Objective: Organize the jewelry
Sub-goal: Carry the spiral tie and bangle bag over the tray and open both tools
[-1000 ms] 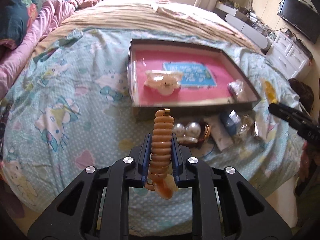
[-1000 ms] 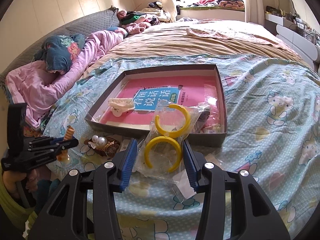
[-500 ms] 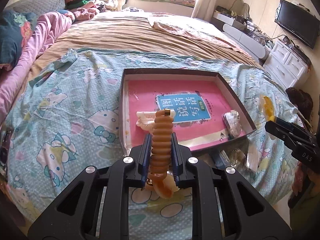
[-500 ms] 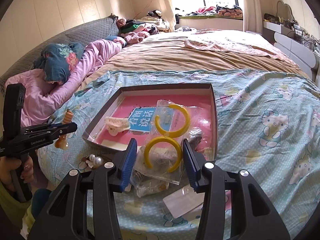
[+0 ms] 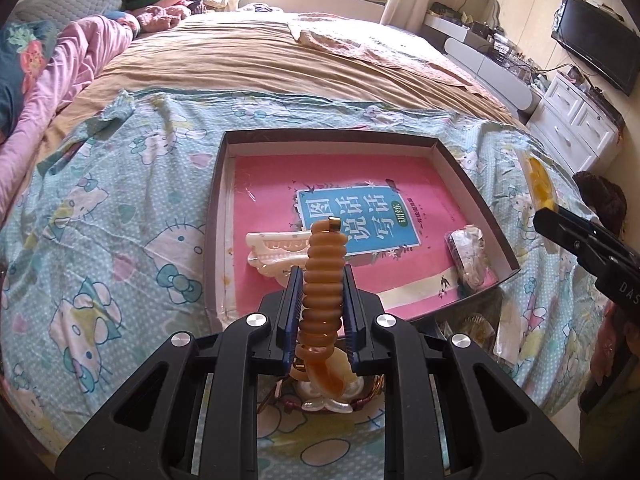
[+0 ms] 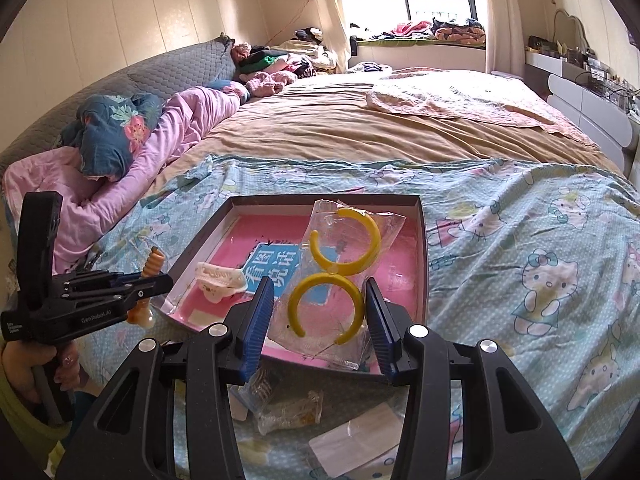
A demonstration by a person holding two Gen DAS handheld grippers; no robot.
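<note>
While my left gripper (image 5: 321,304) is clamped on the amber ridged hair clip (image 5: 323,276) above the near edge of the tray (image 5: 476,184), my right gripper (image 6: 320,312) pinches the bagged yellow hoops (image 6: 340,268) over the tray; I judge the slick bag could slip free, landing outside.

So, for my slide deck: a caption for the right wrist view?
Right tool holds bagged yellow hoop earrings over the pink-lined box.
</note>
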